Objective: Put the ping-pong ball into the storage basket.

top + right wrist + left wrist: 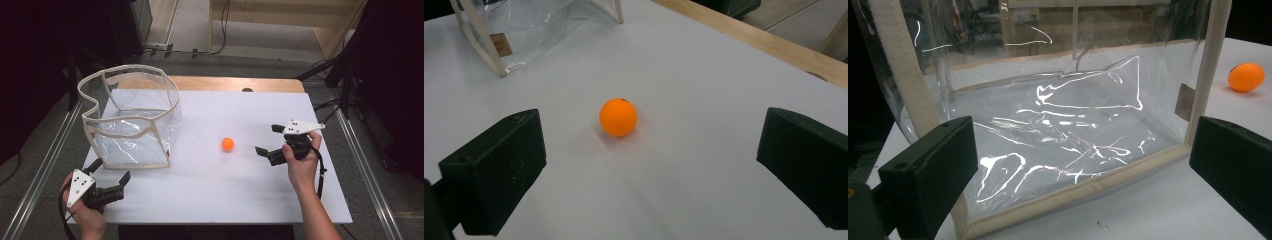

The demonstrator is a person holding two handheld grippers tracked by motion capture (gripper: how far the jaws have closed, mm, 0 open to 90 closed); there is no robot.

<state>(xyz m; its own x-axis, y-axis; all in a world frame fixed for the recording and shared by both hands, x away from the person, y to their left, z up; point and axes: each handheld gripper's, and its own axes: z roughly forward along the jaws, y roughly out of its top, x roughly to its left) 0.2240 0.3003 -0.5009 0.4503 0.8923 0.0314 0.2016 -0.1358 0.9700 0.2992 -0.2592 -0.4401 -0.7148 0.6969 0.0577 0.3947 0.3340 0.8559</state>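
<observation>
A small orange ball (228, 144) (618, 117) lies on the white tabletop (235, 180), right of centre. A clear plastic bag with cream trim (131, 117) (1058, 130) stands open at the left. My right gripper (268, 139) (649, 165) is open just right of the ball, its jaws wide apart and pointing at it, nothing between them. My left gripper (111, 170) (1083, 165) is open at the front left, facing the bag's near side with a short gap to it. The ball (1246, 76) also shows past the bag's right edge.
A wooden strip (235, 84) runs along the table's far edge. Metal rails (45, 165) flank the table on both sides. Cables (200, 50) lie on the floor beyond the table.
</observation>
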